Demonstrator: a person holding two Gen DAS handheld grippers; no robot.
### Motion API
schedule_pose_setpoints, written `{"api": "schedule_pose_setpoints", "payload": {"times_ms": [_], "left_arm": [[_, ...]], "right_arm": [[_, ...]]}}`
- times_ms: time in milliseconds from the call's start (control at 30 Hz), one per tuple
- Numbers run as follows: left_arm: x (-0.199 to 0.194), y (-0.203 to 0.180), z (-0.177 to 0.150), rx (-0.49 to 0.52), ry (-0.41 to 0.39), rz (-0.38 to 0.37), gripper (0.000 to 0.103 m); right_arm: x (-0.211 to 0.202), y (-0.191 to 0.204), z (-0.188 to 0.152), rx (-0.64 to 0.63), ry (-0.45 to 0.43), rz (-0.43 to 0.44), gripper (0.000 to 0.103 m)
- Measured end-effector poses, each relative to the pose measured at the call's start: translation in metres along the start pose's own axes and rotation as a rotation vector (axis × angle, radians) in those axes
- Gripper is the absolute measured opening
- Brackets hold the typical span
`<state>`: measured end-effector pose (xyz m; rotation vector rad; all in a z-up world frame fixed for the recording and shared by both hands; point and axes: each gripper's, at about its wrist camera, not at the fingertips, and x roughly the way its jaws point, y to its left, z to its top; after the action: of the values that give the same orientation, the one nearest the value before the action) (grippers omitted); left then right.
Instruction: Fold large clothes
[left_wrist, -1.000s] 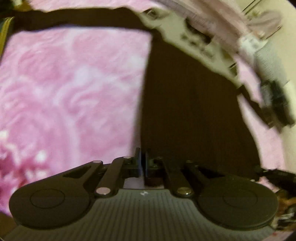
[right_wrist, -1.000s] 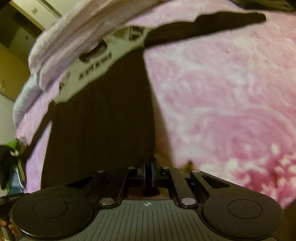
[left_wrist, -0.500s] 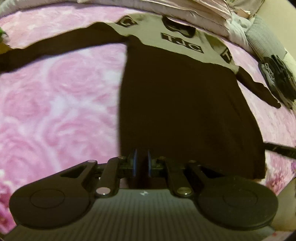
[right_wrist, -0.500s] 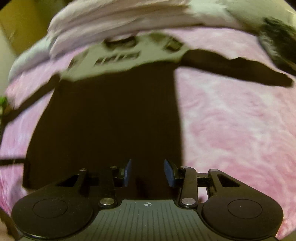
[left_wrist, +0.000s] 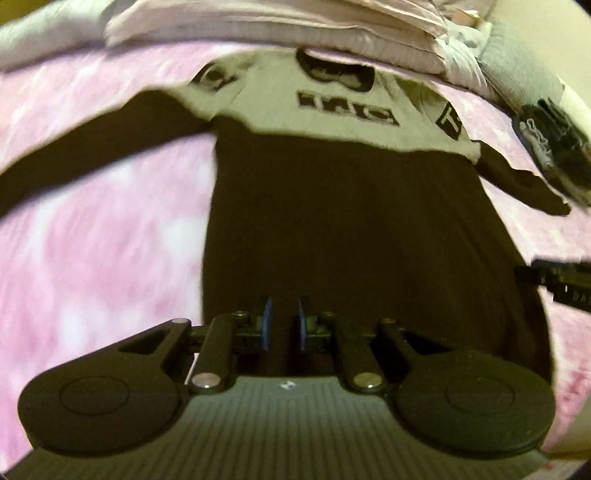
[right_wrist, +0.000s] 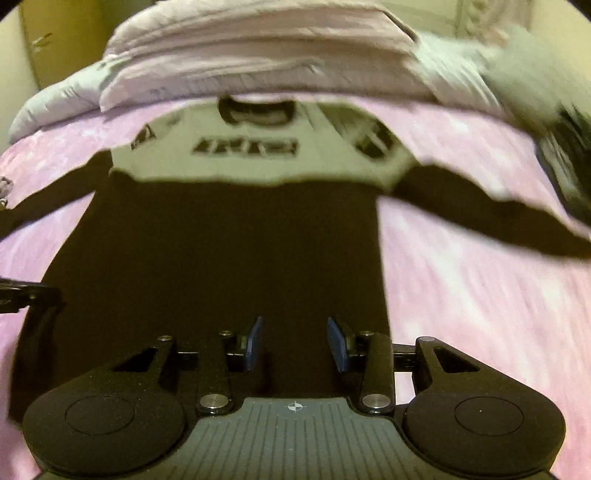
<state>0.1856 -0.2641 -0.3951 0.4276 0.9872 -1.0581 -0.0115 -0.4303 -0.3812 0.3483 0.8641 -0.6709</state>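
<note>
A long-sleeved shirt lies flat on its back on the pink bedspread, collar far from me and both sleeves spread out. Its body and sleeves are black; the yoke is grey with black lettering. My left gripper hovers over the hem, slightly left of the middle, open by a narrow gap with nothing between its blue pads. My right gripper hangs over the hem nearer the shirt's right edge, open wider and holding nothing. The other gripper's tip shows at each view's side edge.
A folded pale quilt is piled along the far edge of the bed beyond the collar. A dark bundle lies past the end of the right sleeve, with a grey cushion behind it. Pink bedspread shows on both sides.
Both grippers were shut on the shirt's hem a second ago; they have let go, opened and drawn back, and the shirt now lies spread flat.
</note>
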Motion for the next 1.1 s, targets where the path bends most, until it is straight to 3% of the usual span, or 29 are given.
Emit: {"api": "schedule_pose_setpoints", "payload": {"times_ms": [167,300,400,567,767,833,900,933,1000,1100], "left_arm": [[0.057,-0.009,0.056,0.055,-0.059,0.041,0.010],[0.100,-0.010,0.111,0.080,-0.119,0.073,0.010],[0.139,-0.004,0.148,0.086,-0.120,0.103,0.010],[0.186,0.003,0.210,0.134,-0.178,0.142,0.012],[0.236,0.020,0.283,0.122,-0.200,0.155,0.012],[0.243,0.025,0.298,0.094,-0.191,0.145,0.008],[0.238,0.027,0.300,0.089,-0.192,0.147,0.008],[0.232,0.026,0.297,0.088,-0.199,0.158,0.008],[0.209,0.026,0.281,0.065,-0.229,0.180,0.009],[0.165,0.028,0.241,0.035,-0.229,0.170,0.009]], "right_arm": [[0.073,0.006,0.049,-0.094,-0.103,0.044,0.036],[0.132,-0.018,0.091,-0.130,-0.125,0.030,0.036],[0.182,-0.047,0.124,-0.123,-0.097,-0.013,0.036],[0.232,-0.091,0.187,-0.086,-0.160,0.010,0.036],[0.276,-0.119,0.236,-0.043,-0.165,0.045,0.040],[0.270,-0.123,0.239,-0.006,-0.171,0.039,0.040],[0.245,-0.126,0.234,0.057,-0.221,-0.078,0.040],[0.227,-0.130,0.226,0.088,-0.244,-0.086,0.040],[0.182,-0.144,0.198,0.154,-0.270,-0.071,0.040],[0.120,-0.177,0.144,0.278,-0.219,-0.122,0.040]]}}
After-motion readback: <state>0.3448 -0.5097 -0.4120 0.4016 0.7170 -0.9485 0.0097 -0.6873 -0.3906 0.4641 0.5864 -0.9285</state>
